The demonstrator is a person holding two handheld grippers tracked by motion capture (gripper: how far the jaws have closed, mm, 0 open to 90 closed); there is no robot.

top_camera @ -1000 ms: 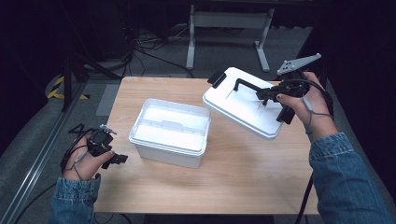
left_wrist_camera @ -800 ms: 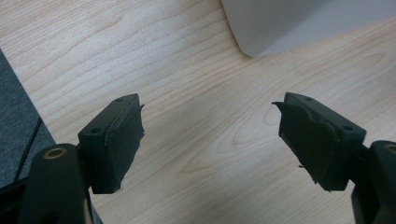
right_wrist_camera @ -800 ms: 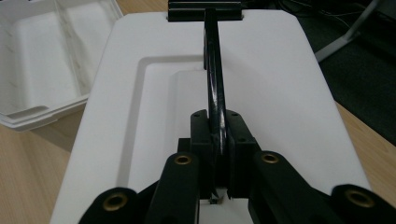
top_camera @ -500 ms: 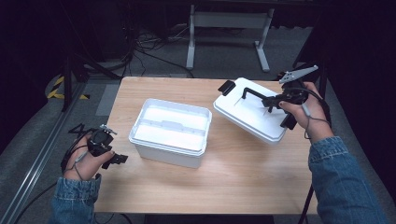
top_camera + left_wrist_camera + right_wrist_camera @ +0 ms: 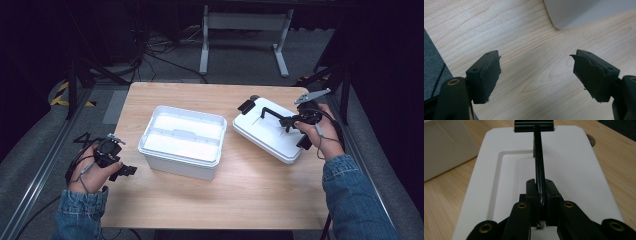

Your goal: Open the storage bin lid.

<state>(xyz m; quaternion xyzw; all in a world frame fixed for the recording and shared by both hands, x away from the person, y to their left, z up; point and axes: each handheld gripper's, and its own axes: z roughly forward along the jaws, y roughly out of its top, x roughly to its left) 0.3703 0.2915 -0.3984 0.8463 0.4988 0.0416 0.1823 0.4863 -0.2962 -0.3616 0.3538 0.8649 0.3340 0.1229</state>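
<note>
White plastic lid (image 5: 270, 131) with black handle bar (image 5: 539, 167) lies near the desk's (image 5: 240, 195) right edge, beside the open white plastic box (image 5: 182, 141). Right gripper view: right gripper's (image 5: 541, 192) fingers clamp the bar. Left gripper's (image 5: 536, 75) fingers stand wide, empty, at the left edge.

Wooden table (image 5: 250, 195), grey metal stand (image 5: 245, 22)

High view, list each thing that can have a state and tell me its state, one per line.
White box: open, lid off, upright on the table.
Lid: off the box, down on the table to its right.
Lid handle: clamped in the right tool.
Right tool: shut on the handle.
Left tool: open, holding nothing.
</note>
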